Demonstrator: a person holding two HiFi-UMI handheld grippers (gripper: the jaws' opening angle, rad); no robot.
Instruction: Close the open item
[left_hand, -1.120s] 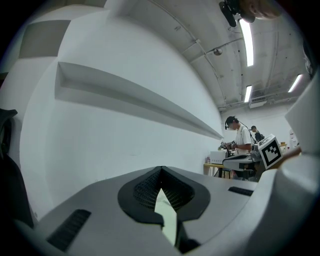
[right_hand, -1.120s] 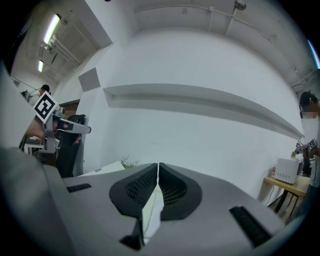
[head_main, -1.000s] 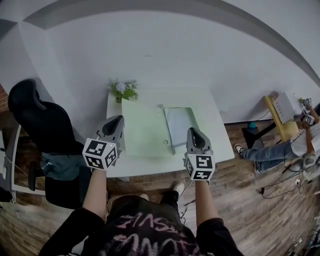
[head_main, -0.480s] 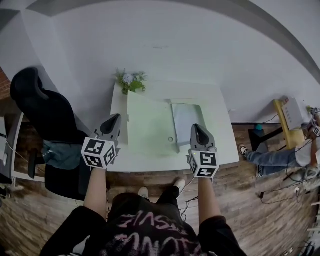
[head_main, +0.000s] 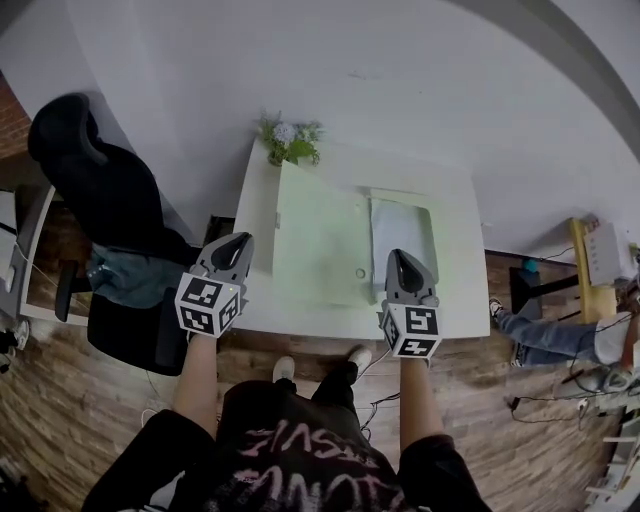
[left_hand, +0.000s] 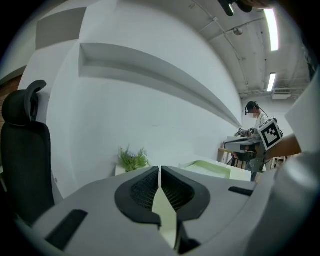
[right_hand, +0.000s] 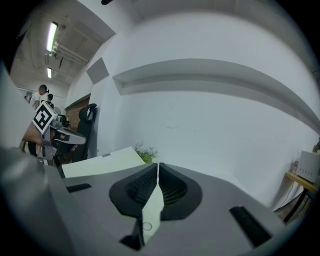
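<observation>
A pale green folder (head_main: 320, 245) lies open on the white table (head_main: 455, 300). Its green cover is spread to the left, and a whitish inner leaf (head_main: 402, 235) lies to the right, with a small round clasp (head_main: 360, 272) near the front edge. My left gripper (head_main: 237, 242) hovers at the table's front left corner, jaws shut and empty. At the front right my right gripper (head_main: 400, 260) is also shut, just in front of the inner leaf. The left gripper view shows the folder (left_hand: 215, 168) past the closed left gripper (left_hand: 159, 171). The right gripper view shows the cover (right_hand: 102, 161) beyond the right gripper (right_hand: 158, 169).
A small potted plant (head_main: 290, 140) stands at the table's back left corner. A black office chair (head_main: 100, 200) sits left of the table. Another person's legs (head_main: 550, 335) and a yellow stand (head_main: 592, 250) are at the right. A white wall rises behind.
The head view has shifted, so the table and folder sit higher and further right in the frame. Both grippers stay shut near the table's front edge.
</observation>
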